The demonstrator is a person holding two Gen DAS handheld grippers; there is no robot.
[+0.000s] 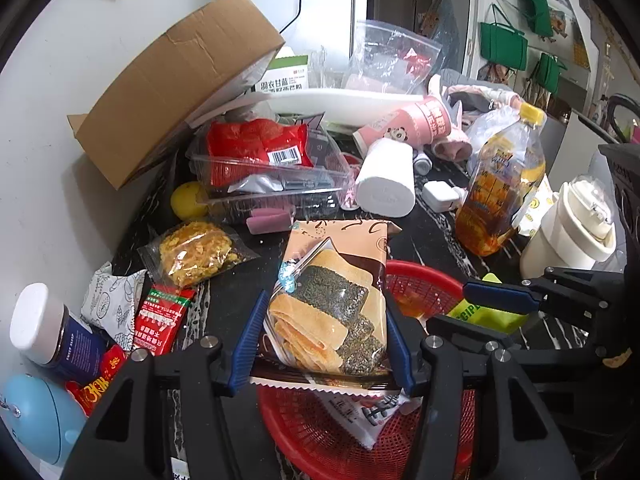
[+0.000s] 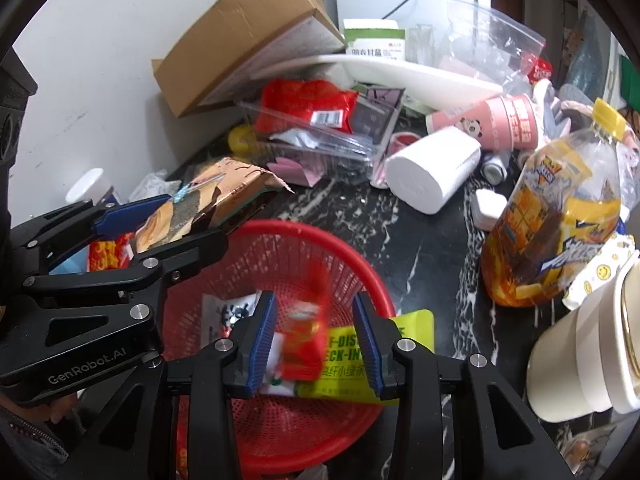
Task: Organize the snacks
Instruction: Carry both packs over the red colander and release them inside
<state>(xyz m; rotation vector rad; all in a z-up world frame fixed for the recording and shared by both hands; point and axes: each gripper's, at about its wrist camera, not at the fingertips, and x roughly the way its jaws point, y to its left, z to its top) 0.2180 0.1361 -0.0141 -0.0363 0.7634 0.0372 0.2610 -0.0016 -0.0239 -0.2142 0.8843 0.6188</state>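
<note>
Left wrist view: the left gripper (image 1: 326,340) is clamped on a seaweed cracker packet (image 1: 332,300), its 2 blue pads pressing the long side edges while the crimped bottom seam hangs toward the camera. The packet hangs over the near-left rim of the red basket (image 1: 424,284), where a white snack packet (image 1: 372,416) already lies. On the black marbled counter (image 1: 424,232) beyond sit a clear-wrapped yellow crisp cake (image 1: 196,254) and a small red sachet (image 1: 160,316), both loose. The cracker packet looks light and puffy with air, its film glossy and slippery, its contents brittle; a hold across the sides near the seam seems wise, with gentle pressure so nothing cracks.

Right wrist view: the right gripper (image 2: 316,340) is above the basket (image 2: 360,264), and a small red snack pouch (image 2: 306,344) sits blurred between its fingers. The jaws stand wider than the pouch with gaps either side, so I judge them apart, not gripping it. Beneath it lies a lime-green packet (image 2: 408,328) across the basket's right rim, with the white packet (image 2: 224,312) on the left. The pouch looks soft, crinkly and almost weightless; pinching its flat faces mid-body should hold best. At left, the other gripper (image 2: 160,220) holds the cracker packet (image 2: 208,200) above the basket's far-left rim.
</note>
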